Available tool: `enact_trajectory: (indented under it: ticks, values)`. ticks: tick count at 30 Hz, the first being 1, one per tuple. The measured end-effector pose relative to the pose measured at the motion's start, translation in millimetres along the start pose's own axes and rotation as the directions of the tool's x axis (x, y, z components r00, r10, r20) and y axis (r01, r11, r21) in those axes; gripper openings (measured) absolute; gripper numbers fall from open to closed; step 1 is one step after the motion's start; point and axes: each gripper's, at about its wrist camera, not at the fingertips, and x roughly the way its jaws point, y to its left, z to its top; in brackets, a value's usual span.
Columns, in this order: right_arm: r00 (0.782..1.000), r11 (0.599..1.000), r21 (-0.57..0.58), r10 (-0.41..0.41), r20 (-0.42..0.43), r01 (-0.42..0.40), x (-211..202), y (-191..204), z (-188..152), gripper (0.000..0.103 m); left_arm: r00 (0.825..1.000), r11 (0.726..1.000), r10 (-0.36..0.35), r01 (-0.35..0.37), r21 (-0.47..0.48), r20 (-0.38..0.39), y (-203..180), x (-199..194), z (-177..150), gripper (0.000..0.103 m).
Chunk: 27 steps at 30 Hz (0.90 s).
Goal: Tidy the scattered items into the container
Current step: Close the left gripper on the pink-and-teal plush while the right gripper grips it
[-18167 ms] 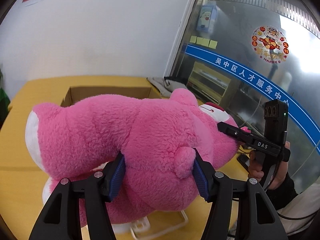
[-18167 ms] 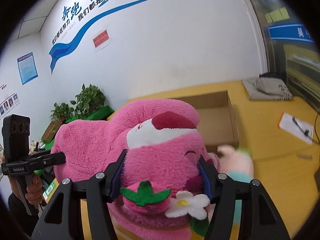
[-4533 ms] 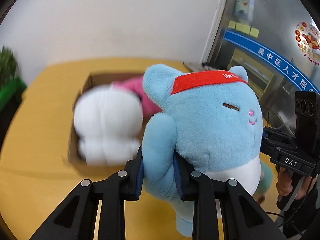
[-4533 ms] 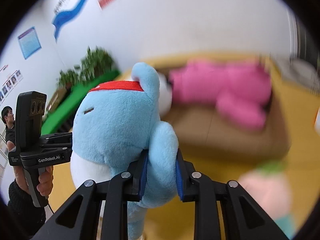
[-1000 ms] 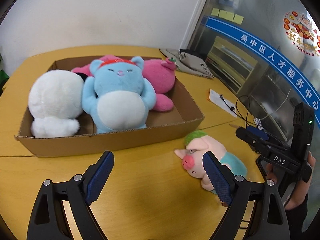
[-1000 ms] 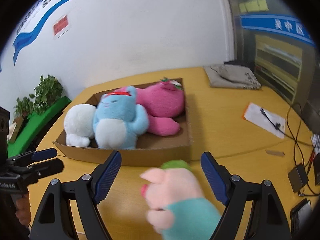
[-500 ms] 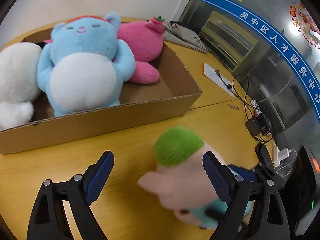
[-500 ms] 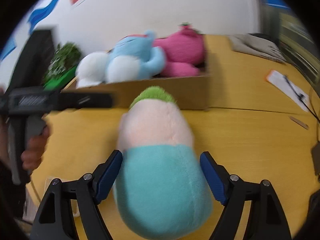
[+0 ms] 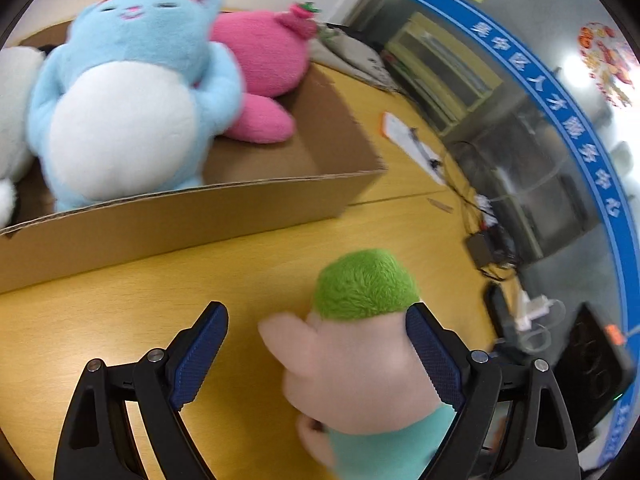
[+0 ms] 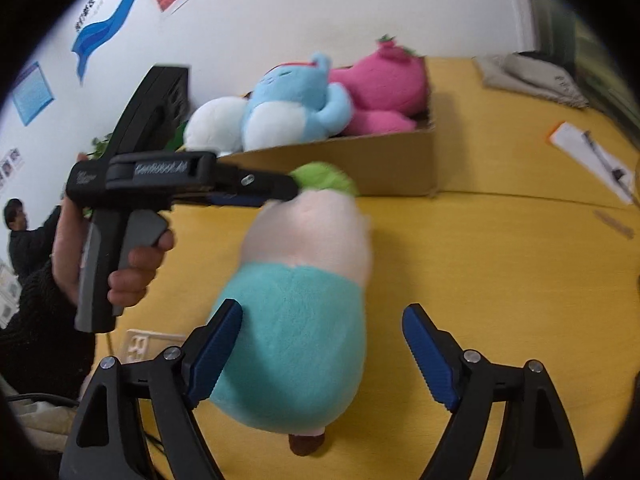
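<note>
Both tools are spread wide around the last loose toy. From where I stand, the left tool (image 9: 316,344) has its blue pads either side of the head of the pig-like plush with a green tuft and teal body (image 9: 360,360); its right pad touches or nearly touches the plush, its left pad stands clear. The right tool (image 10: 322,344) straddles the teal body of the same plush (image 10: 296,320) from the rear, neither pad pressing in that I can tell, though the left one is just beside the fabric. The left tool's fingers also show in the right view, reaching up to the green tuft.

Ahead of both tools sits the open brown cardboard box (image 9: 200,216), and it is well filled: a big sky-blue plush with a white belly (image 9: 124,100), a pink plush with a strawberry on top (image 9: 264,64) behind it, and a white plush (image 9: 12,96) at the far left. My reading is that the job is nearly finished; only the pig plush, lying on the worktop just in front of the box wall, remains to be gripped, lifted and dropped in.

Underneath is a yellow wooden worktop (image 10: 500,264). Off to the right of the tools lie a folded grey cloth (image 10: 528,76), a paper sheet with a pen (image 10: 588,156), and cables. White walls with blue lettering and glass partitions enclose the room.
</note>
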Motion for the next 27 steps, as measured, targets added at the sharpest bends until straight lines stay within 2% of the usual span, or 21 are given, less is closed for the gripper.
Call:
enact_trajectory:
  ticks: [2,5,8,10,11,14,16,20,22,25,27]
  values:
    - [0.999,0.999,-0.025,0.020,-0.026,-0.021,9,8,-3,0.081,0.999,0.999,-0.037,0.037,0.016,0.000,-9,-1,2,0.093]
    - [0.996,0.997,-0.037,0.065,-0.060,-0.068,19,18,-9,0.075,0.998,0.996,-0.065,0.065,0.061,-0.008,-21,2,4,0.093]
    - [0.998,0.994,-0.100,0.038,-0.046,-0.042,18,31,-11,0.071,0.999,0.992,0.001,0.003,0.125,-0.034,-31,11,4,0.091]
    - [0.998,0.995,-0.091,0.047,-0.035,-0.050,14,28,-11,0.067,0.999,0.992,0.016,-0.011,0.126,-0.040,-31,12,5,0.079]
    - [0.998,0.995,-0.087,0.050,-0.023,-0.052,11,26,-11,0.066,0.999,0.992,0.025,-0.021,0.125,-0.031,-30,10,7,0.067]
    - [1.000,0.994,-0.110,0.016,0.023,-0.013,4,25,-10,0.063,1.000,0.994,-0.008,0.009,0.110,-0.010,-29,-3,17,0.061]
    - [0.999,0.993,-0.118,0.019,0.046,-0.014,1,25,-4,0.063,1.000,0.988,0.006,-0.010,0.155,0.024,-37,-16,30,0.059]
    - [0.993,0.987,-0.161,0.021,0.119,-0.001,1,26,38,0.062,0.992,0.967,0.040,-0.068,0.245,0.117,-57,-39,70,0.058]
    - [0.987,0.982,-0.189,0.026,0.157,0.004,0,22,65,0.062,0.982,0.958,0.049,-0.098,0.271,0.181,-59,-53,100,0.058]
    - [0.973,0.974,-0.228,0.052,0.225,0.001,-4,14,115,0.062,0.965,0.954,0.039,-0.113,0.278,0.259,-53,-66,146,0.058]
    - [0.962,0.967,-0.253,0.056,0.266,0.014,-2,6,146,0.062,0.958,0.958,0.044,-0.122,0.261,0.283,-46,-63,175,0.058]
